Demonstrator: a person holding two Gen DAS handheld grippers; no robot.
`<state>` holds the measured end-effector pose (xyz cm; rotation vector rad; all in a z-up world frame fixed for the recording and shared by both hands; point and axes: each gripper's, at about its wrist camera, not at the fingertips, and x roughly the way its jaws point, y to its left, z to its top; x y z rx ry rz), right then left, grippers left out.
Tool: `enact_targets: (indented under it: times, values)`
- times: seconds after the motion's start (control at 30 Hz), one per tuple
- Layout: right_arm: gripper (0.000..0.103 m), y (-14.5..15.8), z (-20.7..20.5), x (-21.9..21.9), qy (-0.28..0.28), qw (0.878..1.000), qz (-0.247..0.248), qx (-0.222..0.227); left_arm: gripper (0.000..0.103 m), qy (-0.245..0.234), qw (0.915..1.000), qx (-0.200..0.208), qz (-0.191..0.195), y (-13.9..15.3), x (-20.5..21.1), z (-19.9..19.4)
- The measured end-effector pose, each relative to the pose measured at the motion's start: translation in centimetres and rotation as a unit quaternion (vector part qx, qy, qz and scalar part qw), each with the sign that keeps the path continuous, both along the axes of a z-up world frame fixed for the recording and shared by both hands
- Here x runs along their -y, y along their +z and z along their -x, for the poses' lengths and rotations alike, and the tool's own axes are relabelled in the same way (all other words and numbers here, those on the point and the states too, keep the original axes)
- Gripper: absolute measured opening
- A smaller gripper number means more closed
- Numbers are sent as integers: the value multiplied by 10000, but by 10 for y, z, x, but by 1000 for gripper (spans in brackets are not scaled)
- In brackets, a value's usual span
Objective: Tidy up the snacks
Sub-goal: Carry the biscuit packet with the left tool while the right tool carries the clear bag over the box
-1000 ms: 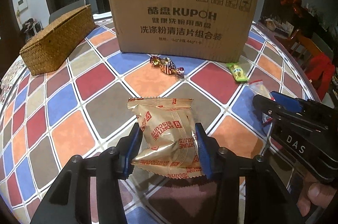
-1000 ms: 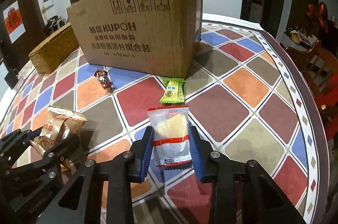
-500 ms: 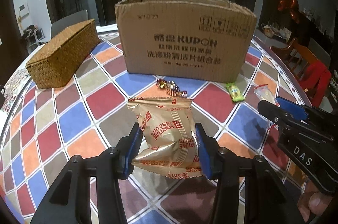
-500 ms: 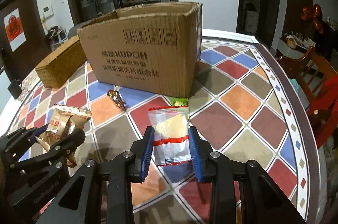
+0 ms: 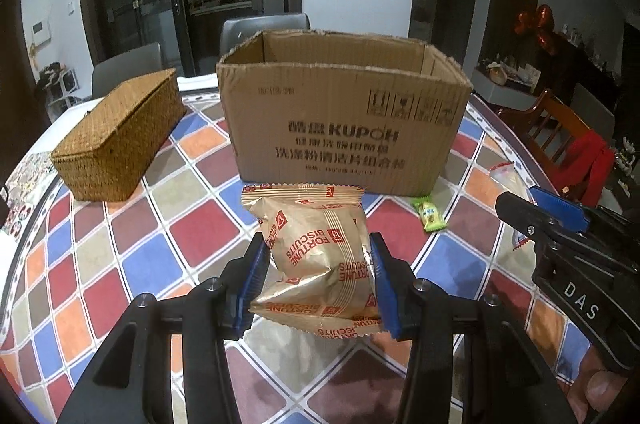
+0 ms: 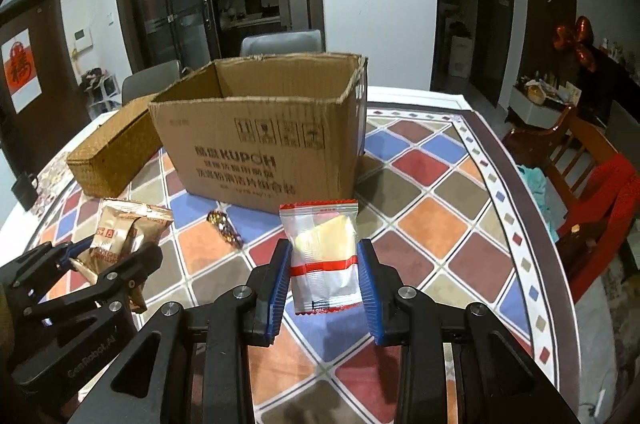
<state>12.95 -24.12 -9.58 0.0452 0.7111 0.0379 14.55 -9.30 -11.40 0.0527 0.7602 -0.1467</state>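
My left gripper (image 5: 316, 260) is shut on a gold "Fortune Biscuits" packet (image 5: 316, 256), held above the table in front of an open cardboard box (image 5: 344, 127). My right gripper (image 6: 323, 264) is shut on a clear packet with a red stripe and a pale biscuit inside (image 6: 323, 256). The box (image 6: 264, 139) stands behind it, its top open and its inside showing no contents from here. In the right wrist view the left gripper (image 6: 108, 256) with the gold packet (image 6: 120, 236) is at the lower left. The right gripper's fingers (image 5: 552, 220) reach in at the right of the left wrist view.
A small green packet (image 5: 430, 214) lies by the box's near right corner and a foil-wrapped candy (image 6: 225, 226) lies in front of the box. A woven lidded basket (image 5: 120, 139) sits left of the box. Wooden chairs with red cloth (image 6: 592, 191) stand off the table's right edge.
Both grippers have risen with their packets, so the box's open top and inside walls have come into view. The table and the loose snacks now lie lower and farther off.
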Motion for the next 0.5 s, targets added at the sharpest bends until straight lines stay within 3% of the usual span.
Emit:
enact_targets:
  times: [0.5]
  values:
    - [34,39,-3,-11,-93,9993,24,368,49,-75,9992,394,68,39,-6,-13]
